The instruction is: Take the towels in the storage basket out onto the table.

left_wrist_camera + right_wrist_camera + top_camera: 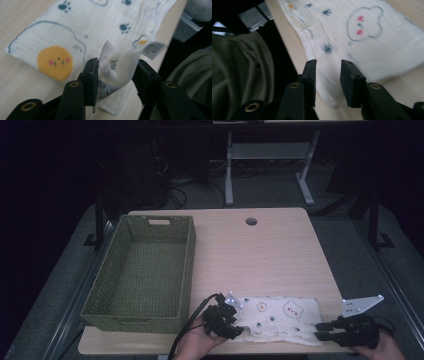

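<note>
Fingers on my left gripper (pixel 117 72) stand parted around the care labels (pixel 113 71) at the corner of the folded cloth (pixel 280 319); the labels stick up loose between the pads, not pinched. My right gripper (pixel 328 75) has its fingers parted too, poised over the cloth's other end with nothing between them. The cloth, white with little cartoon prints, lies flat as a long folded strip on the counter (pixel 260 255), near the front edge, between my two hands. I judge the folding looks finished or nearly so and the cloth set down; what seems left is moving it into the green woven basket (pixel 145 270), which stands just to its left with nothing inside.
</note>
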